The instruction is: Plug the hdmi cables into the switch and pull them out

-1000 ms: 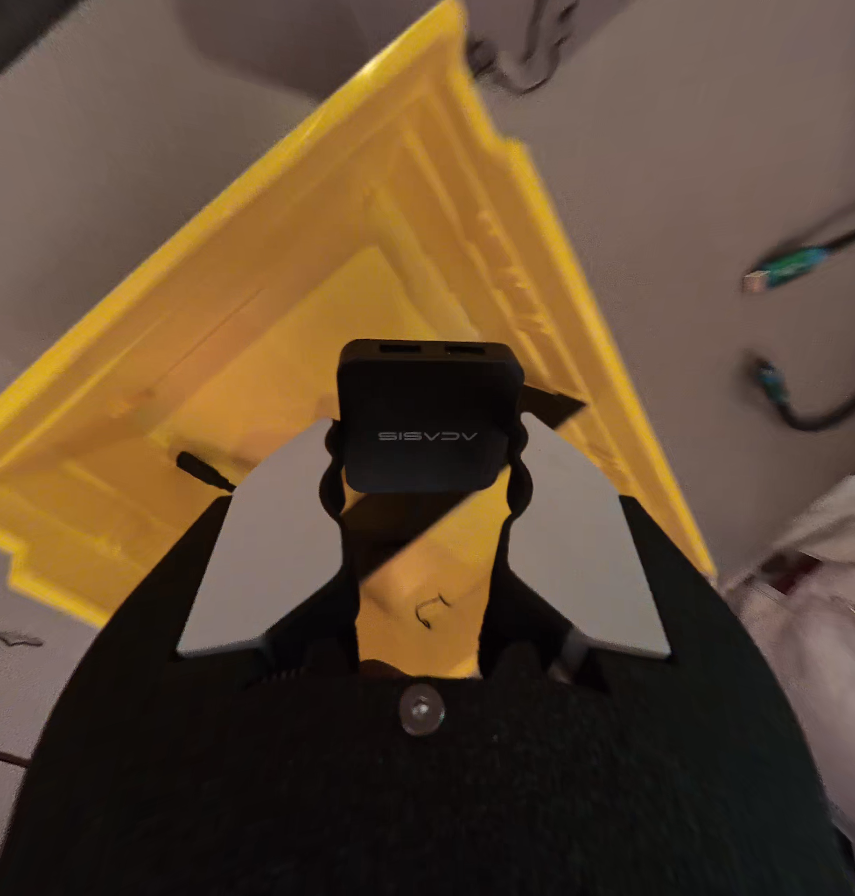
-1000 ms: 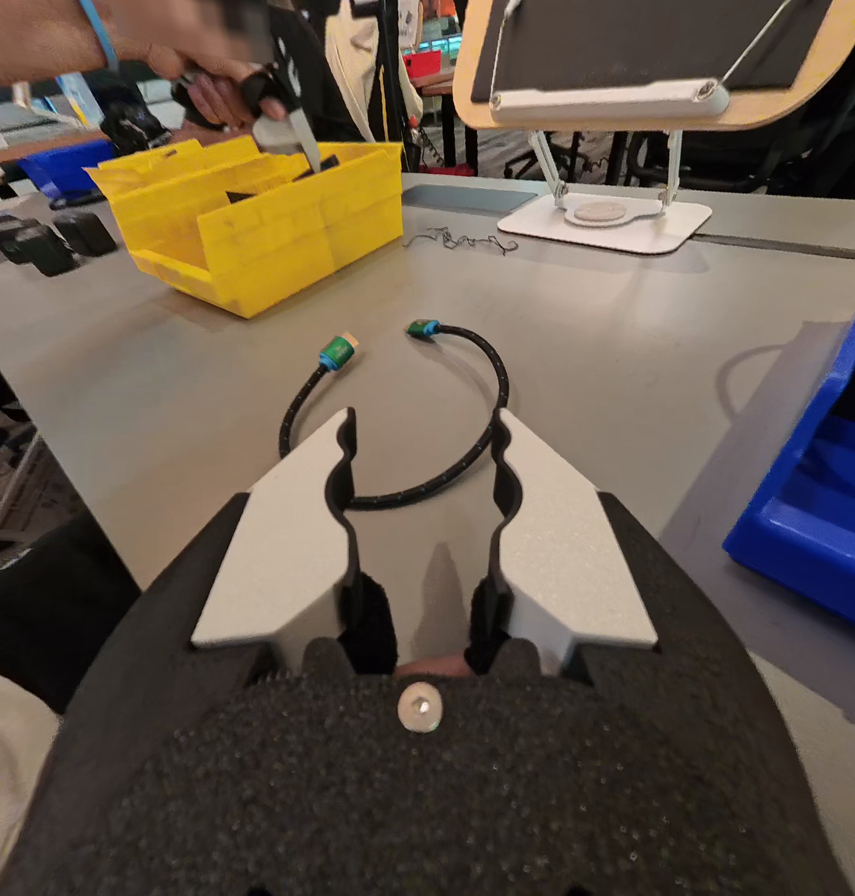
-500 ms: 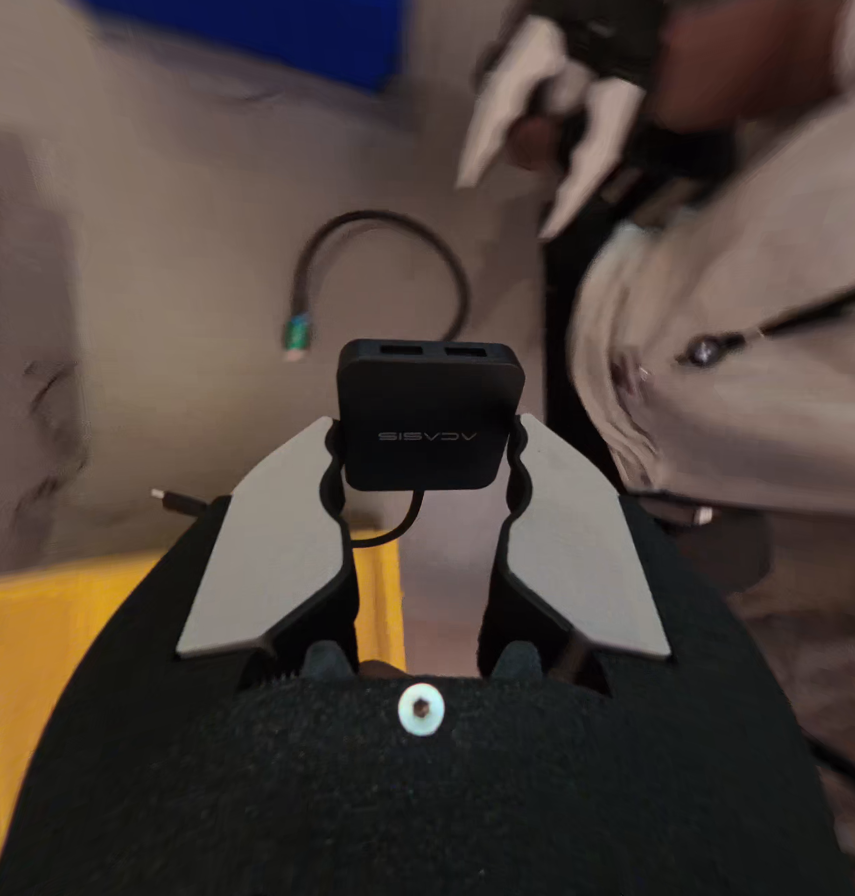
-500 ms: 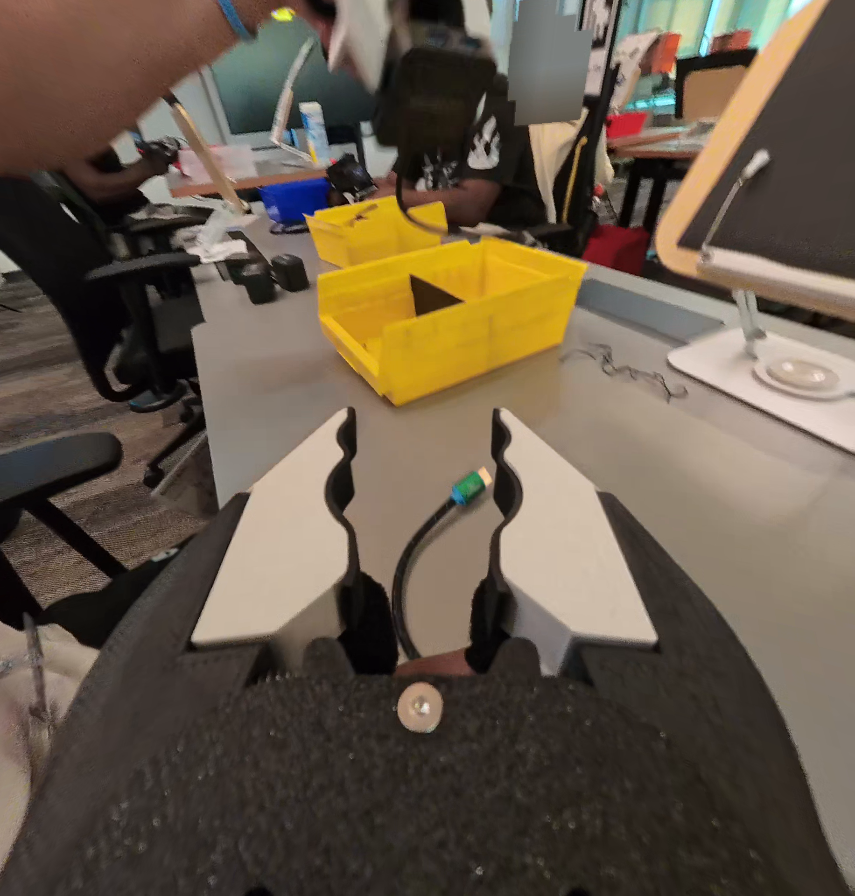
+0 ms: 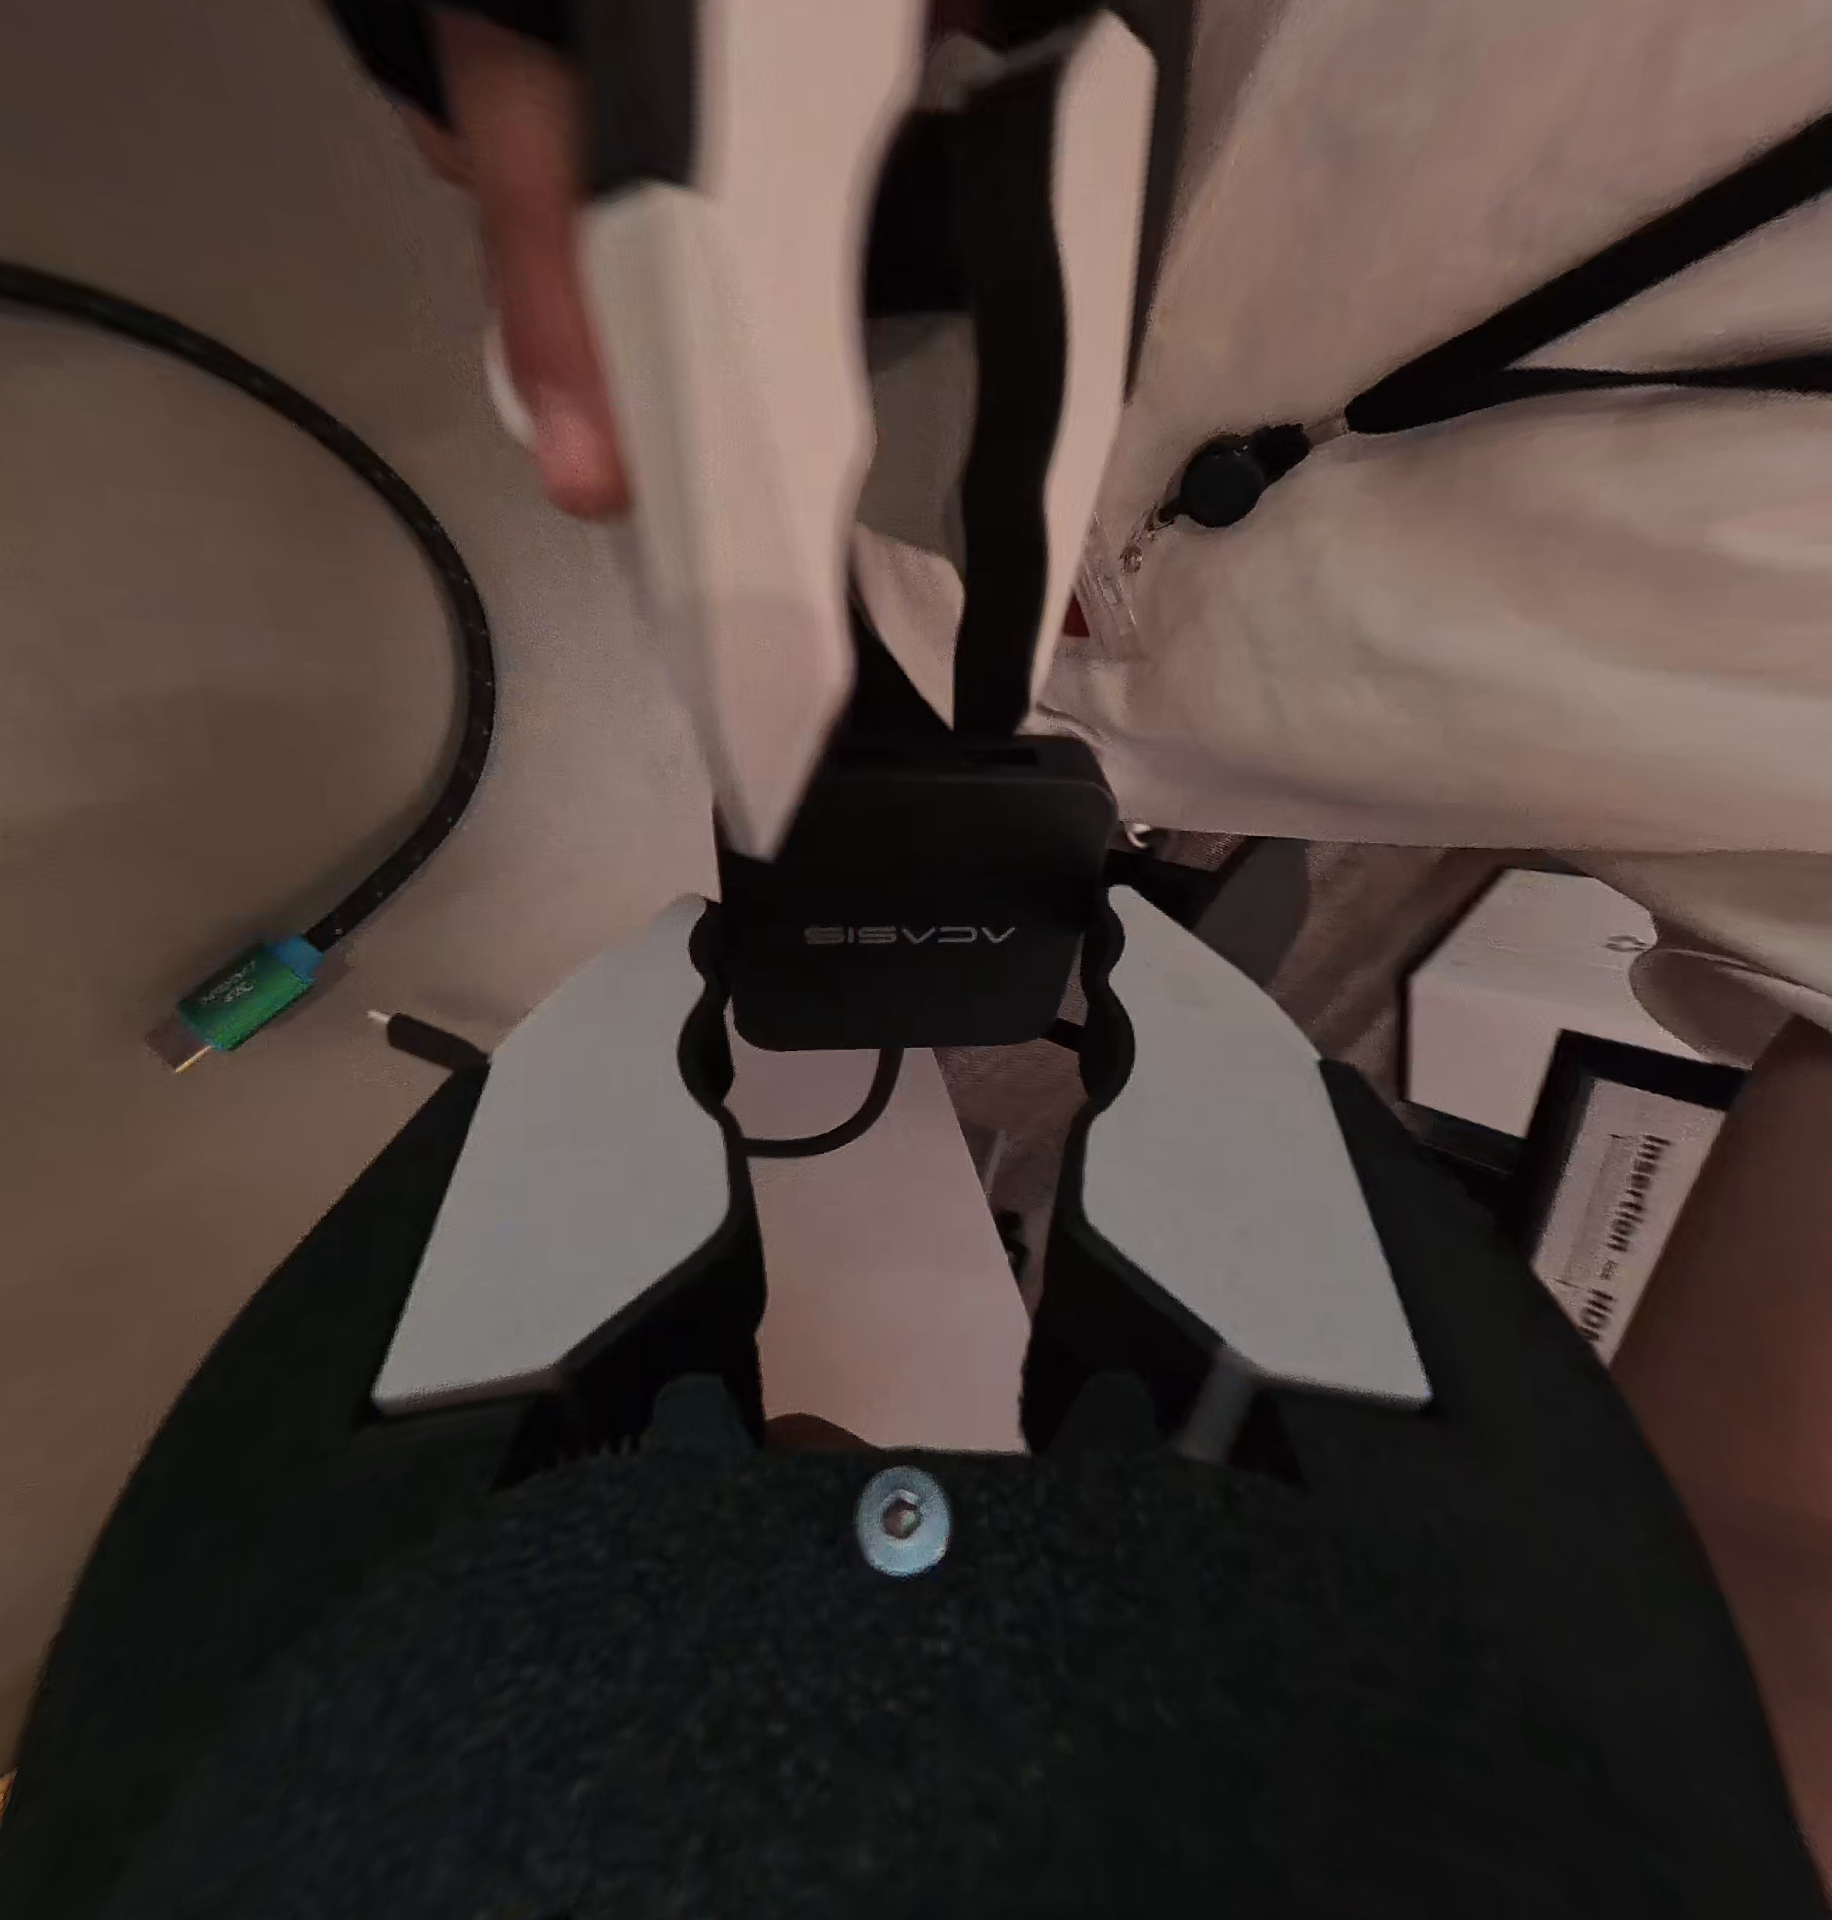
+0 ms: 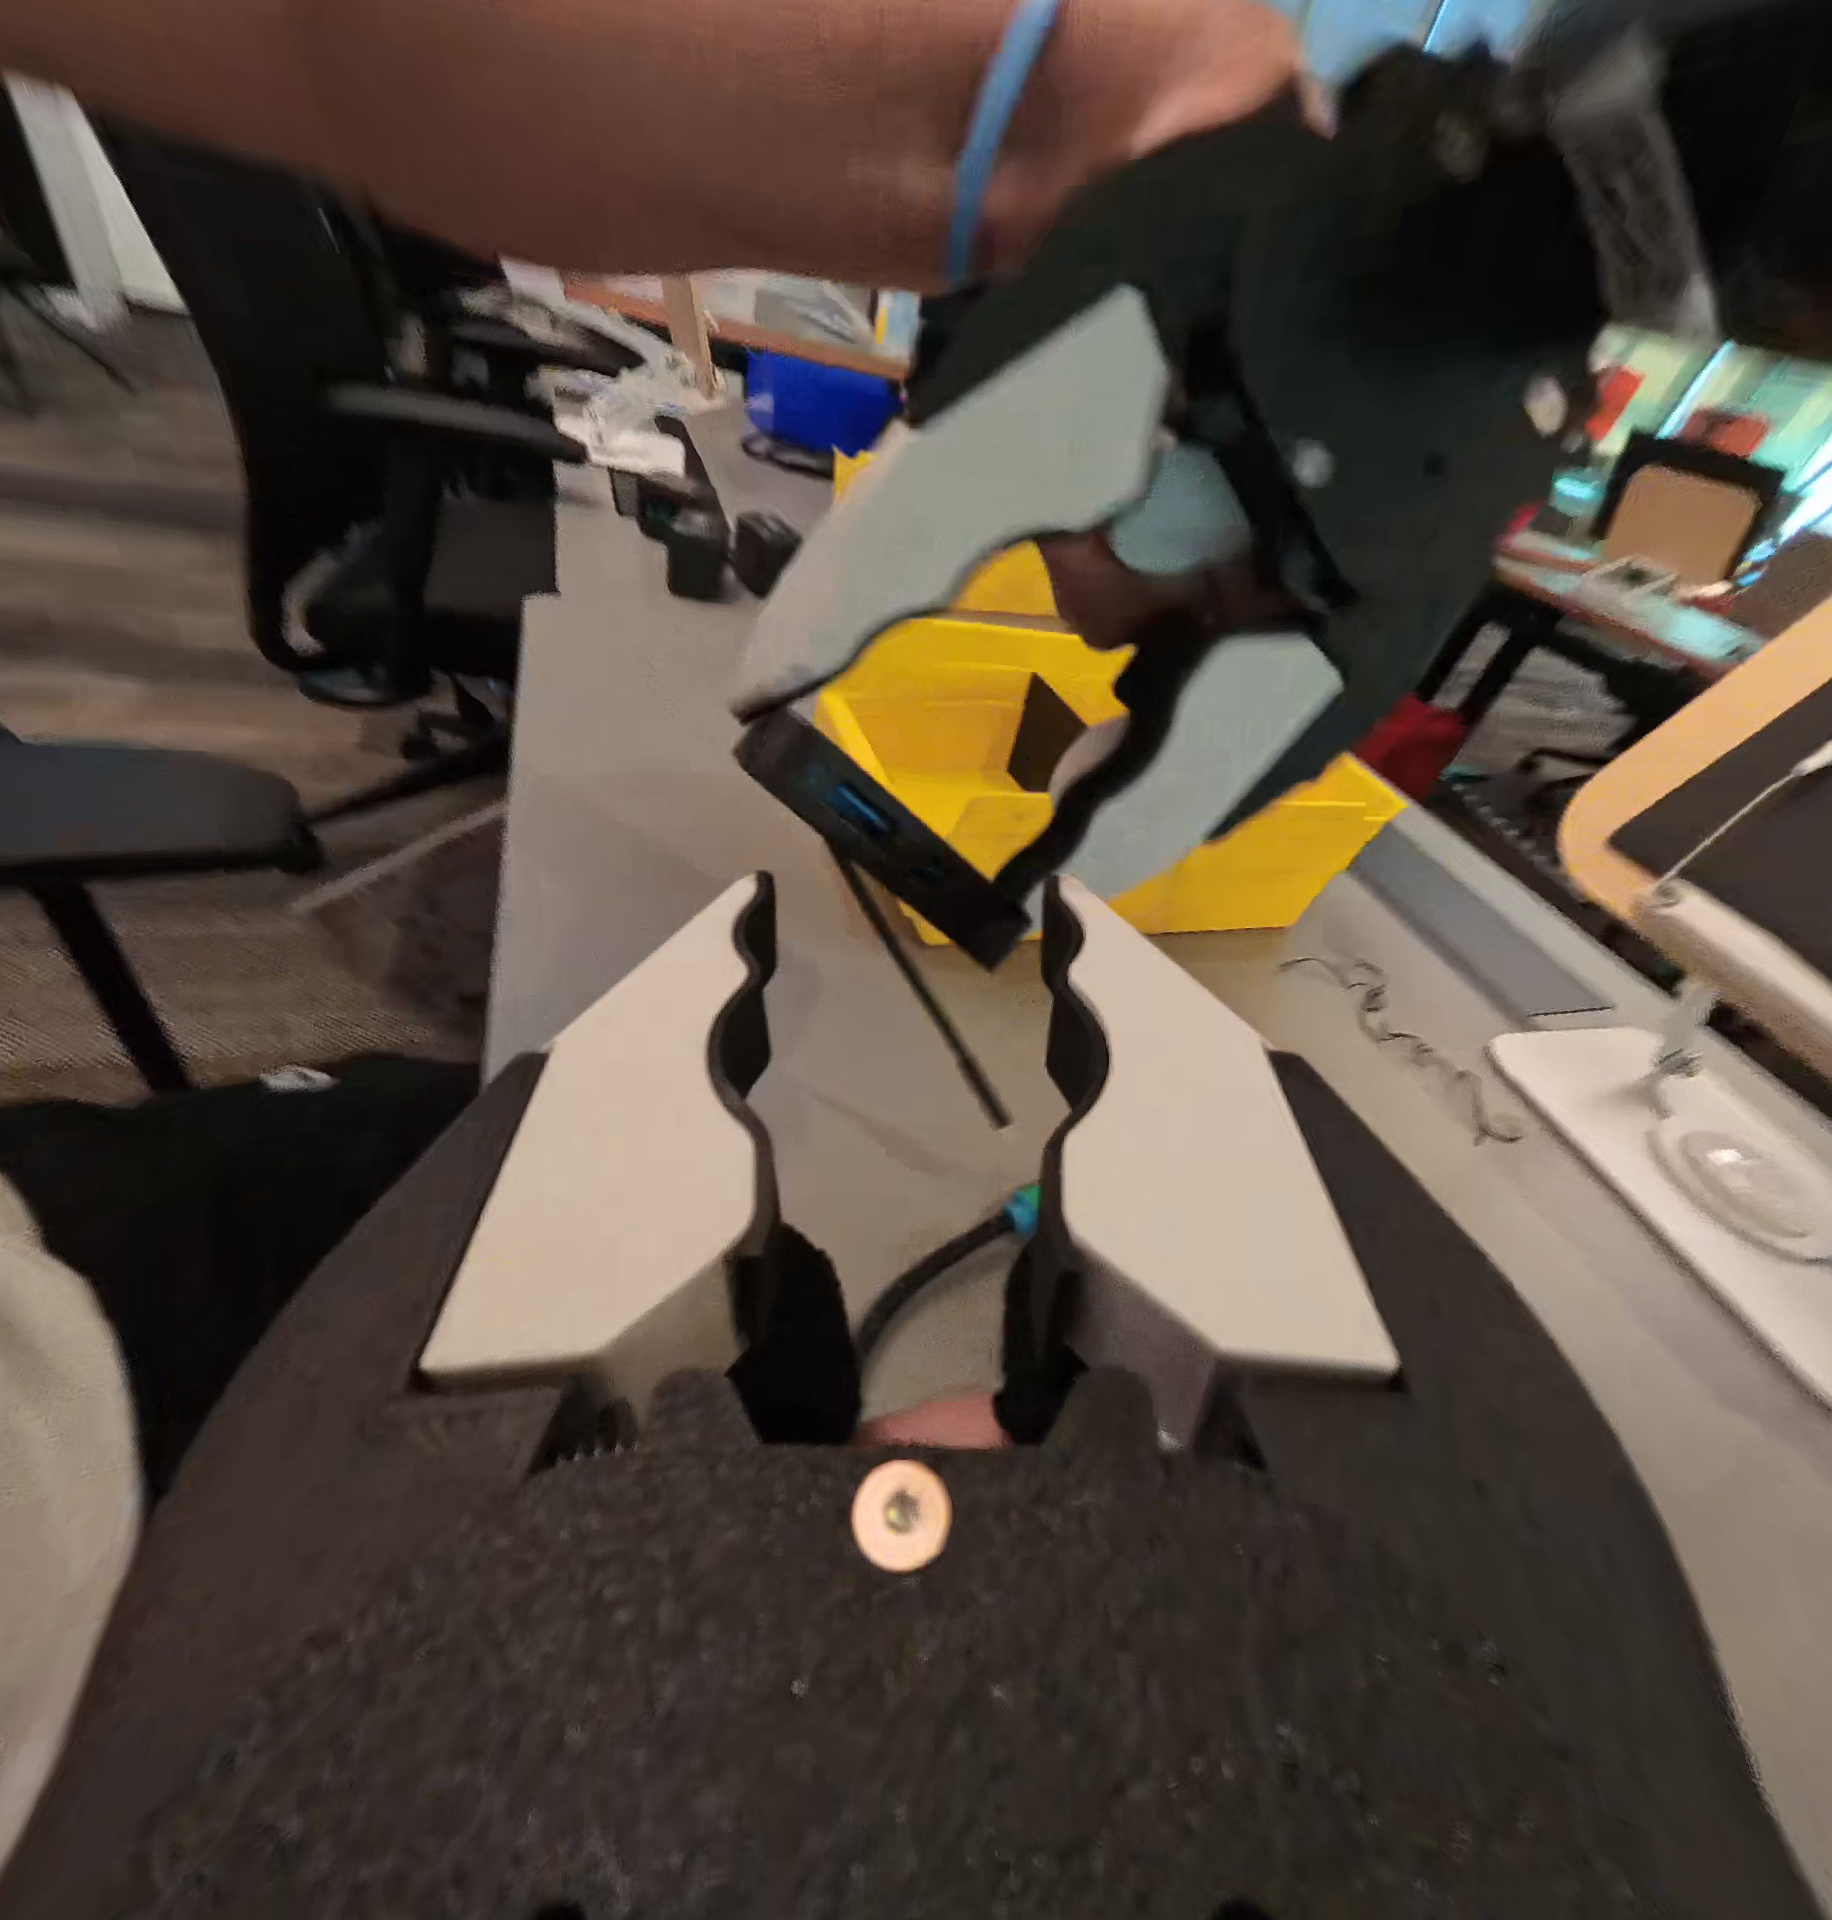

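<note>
Switch (image 5: pixel 917 925) clamped in left tool (image 5: pixel 904 935) near counter (image 5: pixel 164 727) edge; right tool (image 6: pixel 904 935) gaping, empty, just beside it. Cable (image 5: pixel 413 582) lying left, yellow bin (image 6: pixel 1255 862) behind.

Left wrist view is pretty dim and warm-toned, kinda muddy, with the black foam at 6 o'clock nearly swallowing all detail. Heavy motion blur from 11 to 1 o'clock on the right gripper (image 5: pixel 922 416), smeared into pale streaks. The switch (image 5: pixel 912 935) dead centre stays sharp.

Right wrist view is brighter, daylight coming from windows around 2 o'clock. The left gripper (image 6: pixel 1005 748) and forearm up at 12 are blurred, background soft. Fisheye bending shows at 3 and 9 o'clock edges. No harsh glare.
</note>
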Motion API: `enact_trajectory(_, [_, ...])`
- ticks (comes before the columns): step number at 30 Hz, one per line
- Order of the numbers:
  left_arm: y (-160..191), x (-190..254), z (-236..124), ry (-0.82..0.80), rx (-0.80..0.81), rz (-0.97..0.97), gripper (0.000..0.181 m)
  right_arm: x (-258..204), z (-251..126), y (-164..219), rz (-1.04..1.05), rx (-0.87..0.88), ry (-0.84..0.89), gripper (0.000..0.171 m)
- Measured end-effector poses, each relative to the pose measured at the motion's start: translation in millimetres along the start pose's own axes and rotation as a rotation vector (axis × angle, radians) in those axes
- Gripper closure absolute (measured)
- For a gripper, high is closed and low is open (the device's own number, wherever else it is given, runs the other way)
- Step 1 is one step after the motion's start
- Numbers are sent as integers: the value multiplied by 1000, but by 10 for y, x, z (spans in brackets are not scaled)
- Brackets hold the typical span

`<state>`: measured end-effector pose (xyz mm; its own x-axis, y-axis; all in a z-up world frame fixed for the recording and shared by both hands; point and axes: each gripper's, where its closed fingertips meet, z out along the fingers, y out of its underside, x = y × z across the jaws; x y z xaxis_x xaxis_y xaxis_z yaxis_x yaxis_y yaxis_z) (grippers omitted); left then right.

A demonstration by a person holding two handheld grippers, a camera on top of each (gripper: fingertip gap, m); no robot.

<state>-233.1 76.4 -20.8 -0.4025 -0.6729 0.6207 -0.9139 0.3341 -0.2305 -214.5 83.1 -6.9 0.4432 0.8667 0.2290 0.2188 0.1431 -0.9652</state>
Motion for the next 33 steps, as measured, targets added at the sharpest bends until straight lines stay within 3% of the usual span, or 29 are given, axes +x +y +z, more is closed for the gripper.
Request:
enact_trajectory(3, [-31, -162, 56, 37, -70, -57, 116, 28, 72, 108, -156, -44, 73, 140])
enact_trajectory(8, [-66, -369, 38, -26, -65, -94, 116, 140, 59, 326, -287, -129, 131, 153])
enact_trajectory(10, [-67, -479, -25, -101, -20, -98, 127, 215, 27, 422, -290, -158, 153, 158])
enact_trajectory(12, [-35, -623, -129, -241, 38, -96, 124, 347, -6, 532, -260, -172, 203, 159])
enact_trajectory(15, [16, -908, -316, -517, 191, -204, 116, 588, -76, 679, -223, -181, 304, 159])
enact_trajectory(19, [-75, -981, -324, -706, 547, -376, 107, 775, -150, 739, -346, -229, 445, 158])
enact_trajectory(23, [-204, -942, -133, -698, 838, -473, 103, 722, -62, 758, -402, -278, 464, 158])
enact_trajectory(25, [-196, -975, -62, -713, 913, -524, 104, 669, -2, 773, -425, -305, 463, 158])
enact_trajectory(26, [-166, -993, -36, -730, 936, -543, 114, 642, 21, 774, -441, -316, 460, 158])
enact_trajectory(31, [-115, -922, 33, -705, 1041, -497, 114, 504, 78, 763, -446, -291, 430, 158])
enact_trajectory(33, [-144, -824, 81, -589, 1131, -449, 114, 392, 57, 692, -372, -210, 381, 156])
